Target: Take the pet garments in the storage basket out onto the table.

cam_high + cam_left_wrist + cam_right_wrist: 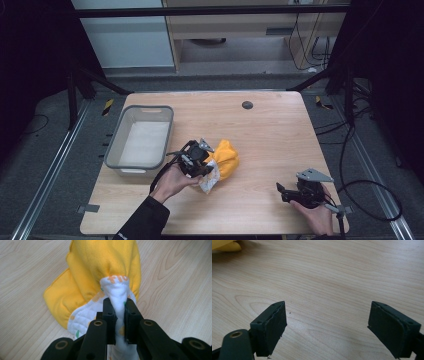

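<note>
A: What is the left gripper [206,170] doing?

B: Its 2 jaws are clamping a bunched fold of the cloth [225,161]. In the left gripper view the white quilted side, printed with orange letters, is being squeezed between the black pads [109,315], and the yellow side [100,270] is spreading out beyond them over the table.

A: Where is the cloth lying?

B: It is sitting crumpled near the middle of the table [270,140], a little toward the near edge, just right of the grey bin [141,142] that is standing by the left edge.

A: And the right gripper [283,191]?

B: A hand is holding it low by the near right corner, well apart from the cloth. Its 2 jaws are standing wide apart over bare wood [332,290], gripping nothing. A yellow corner [225,246] is showing at the top left of the right gripper view.
</note>
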### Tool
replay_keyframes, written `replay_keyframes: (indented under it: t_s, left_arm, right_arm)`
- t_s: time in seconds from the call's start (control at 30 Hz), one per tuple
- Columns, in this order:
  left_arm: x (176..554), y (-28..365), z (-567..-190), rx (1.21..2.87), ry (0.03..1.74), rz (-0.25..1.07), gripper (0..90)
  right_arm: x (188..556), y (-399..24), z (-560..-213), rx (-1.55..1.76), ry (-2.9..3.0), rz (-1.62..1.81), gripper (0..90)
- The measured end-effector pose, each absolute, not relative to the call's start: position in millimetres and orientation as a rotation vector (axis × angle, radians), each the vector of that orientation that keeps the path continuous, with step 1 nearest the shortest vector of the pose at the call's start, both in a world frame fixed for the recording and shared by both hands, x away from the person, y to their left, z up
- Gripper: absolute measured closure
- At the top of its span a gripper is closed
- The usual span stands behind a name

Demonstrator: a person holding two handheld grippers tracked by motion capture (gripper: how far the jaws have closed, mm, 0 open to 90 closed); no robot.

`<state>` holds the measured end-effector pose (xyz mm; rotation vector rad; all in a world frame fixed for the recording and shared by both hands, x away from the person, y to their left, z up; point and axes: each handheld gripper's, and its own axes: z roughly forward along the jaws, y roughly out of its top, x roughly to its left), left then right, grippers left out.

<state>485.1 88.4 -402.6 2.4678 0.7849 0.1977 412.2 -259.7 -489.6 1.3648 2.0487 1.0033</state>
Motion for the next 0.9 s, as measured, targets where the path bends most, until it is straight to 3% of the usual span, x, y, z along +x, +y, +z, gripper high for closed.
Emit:
replay_keyframes:
  t_s: [0.53, 0.9]
  left_arm:
    - [484, 81, -422, 2.496, 0.771, 0.169, 77.4]
    - [481, 85, -425, 2.462, 0.790, 0.168, 63.9]
  right_arm:
    - [413, -260, -490, 1.357, 2.050, 1.000, 14.8]
    - [413, -259, -490, 1.356, 2.051, 0.995, 14.5]
